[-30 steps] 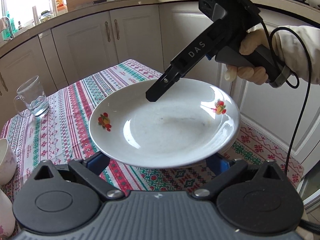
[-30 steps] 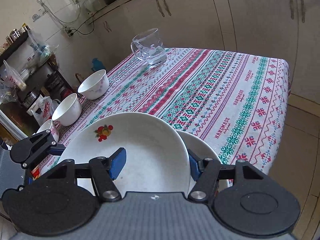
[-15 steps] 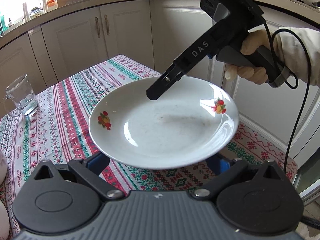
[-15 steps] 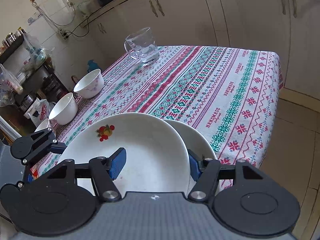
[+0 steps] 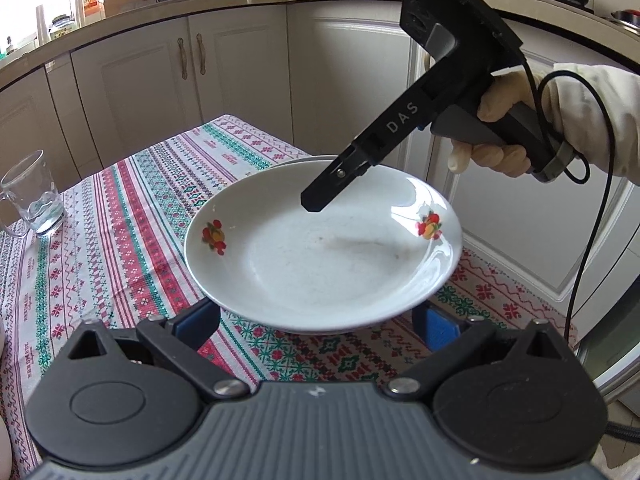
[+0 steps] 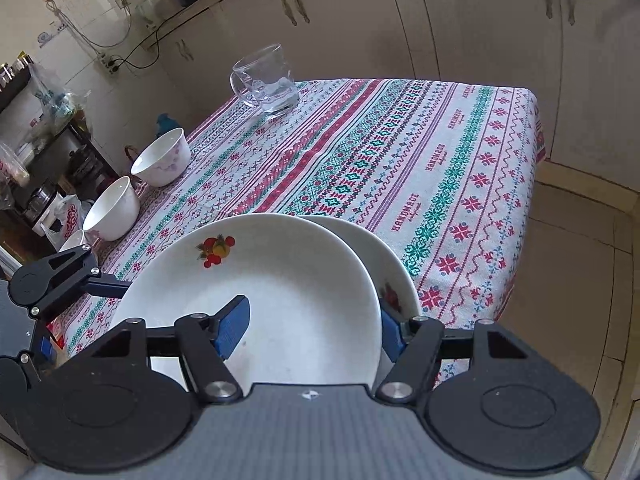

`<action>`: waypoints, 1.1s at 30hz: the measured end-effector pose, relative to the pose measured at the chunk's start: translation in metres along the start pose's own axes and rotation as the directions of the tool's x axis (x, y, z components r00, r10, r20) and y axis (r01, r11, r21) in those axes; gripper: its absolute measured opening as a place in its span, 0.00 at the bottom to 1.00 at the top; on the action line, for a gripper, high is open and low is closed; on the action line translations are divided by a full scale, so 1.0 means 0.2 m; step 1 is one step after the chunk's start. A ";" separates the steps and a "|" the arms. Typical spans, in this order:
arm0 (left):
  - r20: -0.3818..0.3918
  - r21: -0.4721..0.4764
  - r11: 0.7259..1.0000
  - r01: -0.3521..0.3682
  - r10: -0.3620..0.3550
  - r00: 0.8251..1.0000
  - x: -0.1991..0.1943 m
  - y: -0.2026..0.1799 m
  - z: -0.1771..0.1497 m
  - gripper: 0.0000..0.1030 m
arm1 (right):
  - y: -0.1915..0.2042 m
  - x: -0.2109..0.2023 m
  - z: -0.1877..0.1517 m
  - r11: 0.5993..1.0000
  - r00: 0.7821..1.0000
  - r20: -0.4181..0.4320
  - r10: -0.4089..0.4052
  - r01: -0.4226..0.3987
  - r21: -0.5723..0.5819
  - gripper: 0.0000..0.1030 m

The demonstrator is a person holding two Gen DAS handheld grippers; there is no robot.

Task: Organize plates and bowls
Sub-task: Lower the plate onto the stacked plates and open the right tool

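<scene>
A white plate with fruit prints [image 5: 320,256] [image 6: 272,292] is held above the patterned tablecloth. My right gripper [image 6: 312,330] is shut on its rim, one blue pad [image 6: 232,322] on top and the other [image 6: 390,336] under it. In the left wrist view the right gripper's finger [image 5: 328,192] reaches over the plate's far side. A second white plate [image 6: 394,276] lies on the table under it, near the corner; only a sliver of it [image 5: 296,161] shows in the left wrist view. My left gripper [image 5: 316,320] is open, its pads [image 5: 438,326] wide apart below the held plate's near rim.
A glass mug [image 6: 266,80] [image 5: 30,196] stands at the table's far side. Two white bowls [image 6: 162,158] [image 6: 112,208] sit along the table's left edge, with a third partly hidden behind my left gripper. Kitchen cabinets [image 5: 200,72] surround the table. The table's edge [image 6: 528,160] drops to the floor.
The held plate has shifted toward the table corner, coming more over the lower plate. The left gripper stays open below it.
</scene>
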State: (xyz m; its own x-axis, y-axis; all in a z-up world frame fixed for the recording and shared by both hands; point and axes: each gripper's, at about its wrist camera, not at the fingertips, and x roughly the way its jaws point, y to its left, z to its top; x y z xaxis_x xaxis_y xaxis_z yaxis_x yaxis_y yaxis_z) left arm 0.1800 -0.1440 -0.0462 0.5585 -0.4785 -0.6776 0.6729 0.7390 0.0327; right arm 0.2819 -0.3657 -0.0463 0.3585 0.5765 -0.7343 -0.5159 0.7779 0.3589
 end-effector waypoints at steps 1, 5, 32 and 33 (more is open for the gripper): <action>0.004 0.000 1.000 0.000 0.000 1.000 -0.01 0.00 0.00 0.99 | 0.00 0.00 0.00 1.000 1.000 -0.005 -0.003 0.003 -0.002 0.72; 0.025 -0.001 1.000 0.008 -0.008 1.000 -0.03 0.01 -0.01 0.99 | 0.02 -0.01 0.01 1.000 0.999 -0.020 -0.028 0.028 -0.007 0.74; 0.044 -0.007 0.999 0.039 -0.038 0.998 0.01 0.03 -0.03 0.99 | 0.12 -0.13 -0.03 0.992 0.991 -0.039 -0.127 0.128 0.005 0.89; 0.043 -0.007 0.999 0.038 -0.038 0.998 0.01 0.03 -0.03 0.99 | 0.13 -0.13 -0.03 0.991 0.990 -0.041 -0.132 0.132 0.003 0.89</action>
State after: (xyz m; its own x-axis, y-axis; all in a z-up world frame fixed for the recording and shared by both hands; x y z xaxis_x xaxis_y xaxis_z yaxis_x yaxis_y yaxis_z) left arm 0.1818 -0.1368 -0.0514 0.5531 -0.5258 -0.6462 0.6900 0.7238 0.0017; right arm 0.2542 -0.3625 -0.0214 0.3912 0.4582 -0.7981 -0.4618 0.8479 0.2604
